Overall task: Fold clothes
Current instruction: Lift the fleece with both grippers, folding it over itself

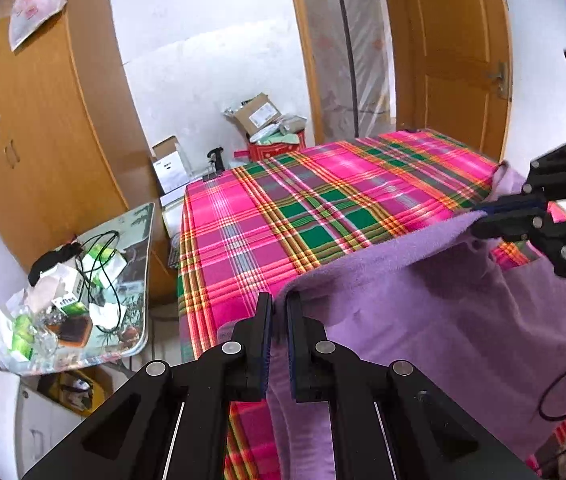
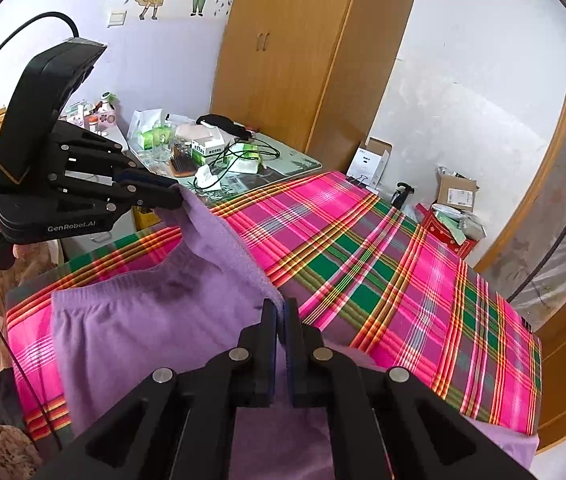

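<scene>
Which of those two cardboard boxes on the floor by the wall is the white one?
The white box standing nearest the plaid bed's corner; the brown box sits farther right, atop a red container.

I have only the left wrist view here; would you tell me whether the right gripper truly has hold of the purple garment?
Observer: Yes. The right wrist view shows the right gripper shut on the raised edge of the purple garment.
Operator: Thank you. What lies beneath that raised edge?
Observer: A ribbed waistband curves across the garment, which rests on the plaid cloth.
Operator: Is the fabric clean there?
Observer: Not quite: a darker patch sits just below the waistband.
</scene>
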A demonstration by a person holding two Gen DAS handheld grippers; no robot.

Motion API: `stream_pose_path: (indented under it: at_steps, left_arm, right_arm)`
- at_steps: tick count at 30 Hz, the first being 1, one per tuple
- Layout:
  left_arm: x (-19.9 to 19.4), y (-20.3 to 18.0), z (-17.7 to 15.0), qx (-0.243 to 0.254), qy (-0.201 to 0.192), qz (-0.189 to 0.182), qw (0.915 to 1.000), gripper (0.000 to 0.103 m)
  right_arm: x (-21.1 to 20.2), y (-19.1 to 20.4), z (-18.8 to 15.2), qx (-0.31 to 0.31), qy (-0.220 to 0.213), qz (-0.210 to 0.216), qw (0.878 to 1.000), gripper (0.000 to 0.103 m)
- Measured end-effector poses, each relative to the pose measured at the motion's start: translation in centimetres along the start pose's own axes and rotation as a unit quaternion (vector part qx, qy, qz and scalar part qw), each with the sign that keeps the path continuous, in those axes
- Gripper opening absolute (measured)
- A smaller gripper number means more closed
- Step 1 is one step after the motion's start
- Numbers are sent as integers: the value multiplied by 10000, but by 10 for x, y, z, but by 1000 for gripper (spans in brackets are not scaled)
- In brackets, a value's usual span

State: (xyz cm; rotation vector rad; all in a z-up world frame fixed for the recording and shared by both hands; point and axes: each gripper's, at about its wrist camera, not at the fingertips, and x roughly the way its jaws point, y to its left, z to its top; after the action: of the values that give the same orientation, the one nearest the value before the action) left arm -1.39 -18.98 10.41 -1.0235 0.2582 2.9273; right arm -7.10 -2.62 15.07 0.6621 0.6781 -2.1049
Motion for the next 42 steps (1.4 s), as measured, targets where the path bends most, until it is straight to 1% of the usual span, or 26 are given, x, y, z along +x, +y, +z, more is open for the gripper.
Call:
stream_pose_path:
  at_steps: [7,14,16,25,30,32,37,39,42]
  left_arm:
    - [-30,-7,-23,-73,-136,65,9999,7]
    - [-51,-17,-46,-92,-204,64,9997,7]
    - [-58,-22,-55,-38,-254,117,9996,7]
    - [-62,-33,-93,-161,-70,40,9998,7]
    - [-62,-39,-113,-234,24,-25,9997,7]
    - [-62,-41,-121,-262,61,-51,9996,8]
    - [-67,-33,-143,-709,98,-217,9972,14]
    - [-72,-26,-152,-1069,55,-360,9936,14]
    - [-74,-14,-161,-1610,36,-735,9842,17]
  right_arm:
    - [-25,31,-10,-128,-96,-84,9998,4]
    - [-45,59,-30,-176,-129,-124,9997,4]
    - [-47,67,-36,-194,-89,-89,9997,4]
    - [-44,98,-72,-278,175,24,9995,4]
    - [-42,106,-88,-258,273,22,9993,4]
    - [-40,108,-95,-210,318,38,9993,4]
    - [-36,115,-109,-236,416,2,9989,4]
    - [-34,116,-114,-226,449,1,9987,4]
    - [-30,119,-120,-270,494,-15,9984,4]
